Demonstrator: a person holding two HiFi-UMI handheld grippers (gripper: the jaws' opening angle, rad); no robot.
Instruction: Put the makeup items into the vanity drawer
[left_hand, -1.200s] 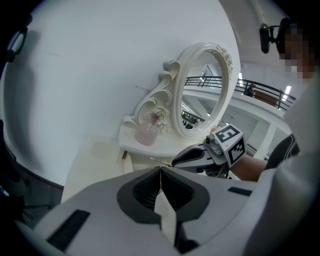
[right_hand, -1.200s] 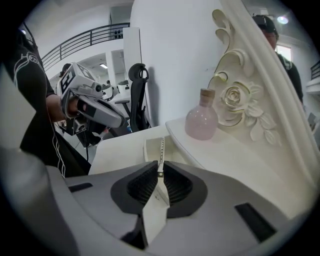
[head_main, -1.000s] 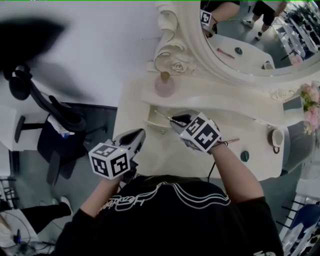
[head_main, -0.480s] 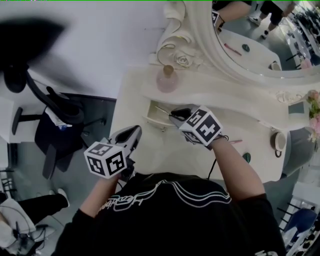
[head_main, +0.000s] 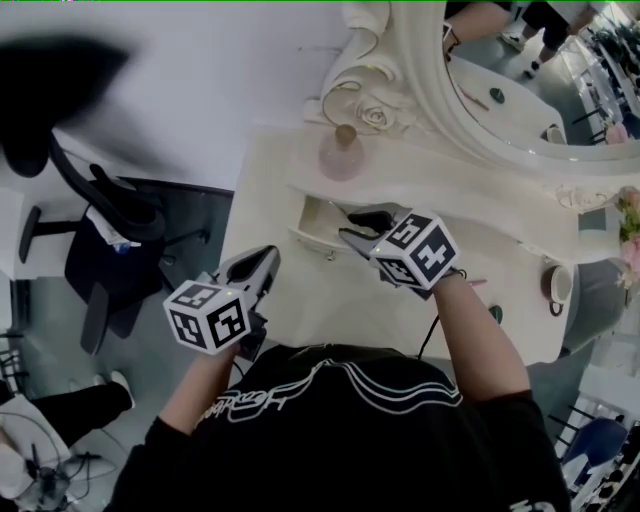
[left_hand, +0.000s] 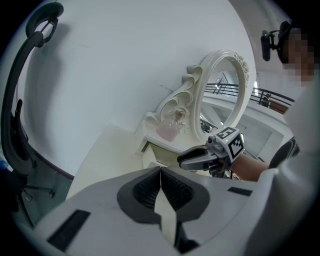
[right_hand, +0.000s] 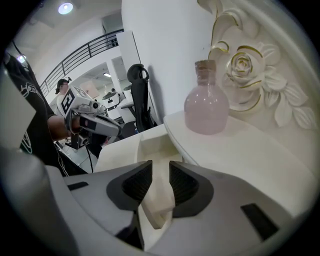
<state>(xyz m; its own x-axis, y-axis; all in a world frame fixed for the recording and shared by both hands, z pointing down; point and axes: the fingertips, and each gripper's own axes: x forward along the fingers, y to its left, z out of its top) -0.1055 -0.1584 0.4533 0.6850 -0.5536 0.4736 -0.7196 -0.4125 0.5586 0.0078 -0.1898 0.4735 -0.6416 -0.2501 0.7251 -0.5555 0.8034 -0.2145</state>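
Cream-painted drawer (head_main: 312, 228) stood open in the table (head_main: 320, 305). Directly over it the right gripper (head_main: 348, 226) had just been opening its jaws. Nothing sat between them, so a drop-off was judged made, though no item could be confirmed inside. Left gripper (head_main: 268, 262), before the drawer, was clenched and empty. Pink pencil (head_main: 472, 283) and green round item (head_main: 491, 313) lay well right of the drawer, unobstructed. Pink bottle (head_main: 340, 158) stood behind it.

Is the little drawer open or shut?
Open. The drawer sticks out from the vanity, and its hollow inside shows from above.
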